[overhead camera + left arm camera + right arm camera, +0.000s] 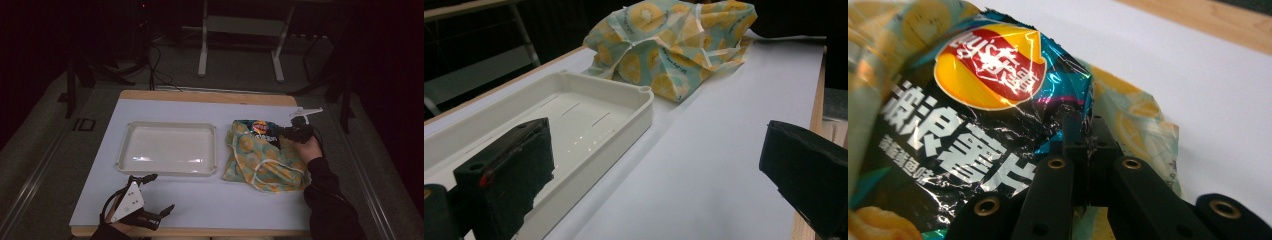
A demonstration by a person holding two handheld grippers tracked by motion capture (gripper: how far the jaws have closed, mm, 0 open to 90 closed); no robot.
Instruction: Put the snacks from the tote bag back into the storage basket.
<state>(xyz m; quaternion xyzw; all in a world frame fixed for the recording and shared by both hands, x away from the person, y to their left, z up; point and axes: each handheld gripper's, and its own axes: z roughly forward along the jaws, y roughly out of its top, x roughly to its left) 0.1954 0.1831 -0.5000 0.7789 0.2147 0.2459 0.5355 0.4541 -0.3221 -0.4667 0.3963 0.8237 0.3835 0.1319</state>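
Note:
A black and teal crisp packet with a red and yellow logo sticks out of the far opening of a cloth bag printed with orange slices. My right gripper is shut on the packet's right edge. The right gripper view shows the gripper pinching the crinkled foil of the packet, with the cloth under it. Near the table's front left corner my left gripper stands open, holding nothing. Its jaws are wide apart in the left gripper view, where the gripper faces the bag.
An empty white tray lies left of the cloth bag, and its rim runs past my left jaw. White sheet covers the table, with a wooden edge at the far side. Metal frame legs stand on the floor beyond.

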